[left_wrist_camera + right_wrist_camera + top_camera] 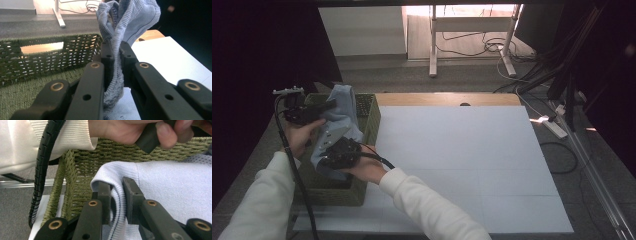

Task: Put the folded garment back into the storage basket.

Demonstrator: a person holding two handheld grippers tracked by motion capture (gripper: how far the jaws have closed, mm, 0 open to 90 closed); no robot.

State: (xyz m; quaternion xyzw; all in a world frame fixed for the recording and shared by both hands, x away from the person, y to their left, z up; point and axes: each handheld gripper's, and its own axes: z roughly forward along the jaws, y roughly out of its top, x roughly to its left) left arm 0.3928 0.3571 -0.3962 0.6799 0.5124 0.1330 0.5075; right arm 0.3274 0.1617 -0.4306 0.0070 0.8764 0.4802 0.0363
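Item: pale blue knit garment [338,117], held over green woven basket [371,120]

Left gripper [115,53] clamped on its upper fold; right gripper [116,190] clenched on lower hem, nearer the person; cloth's long axis runs between them, apparently part-draped inside basket; white table [462,155] lies right.

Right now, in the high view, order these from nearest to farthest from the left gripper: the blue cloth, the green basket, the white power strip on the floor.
1. Blue cloth: pinched in the fingers of the left gripper.
2. Green basket: just beneath and around it, at the table's left edge.
3. White power strip: far right, on the floor beyond the table.
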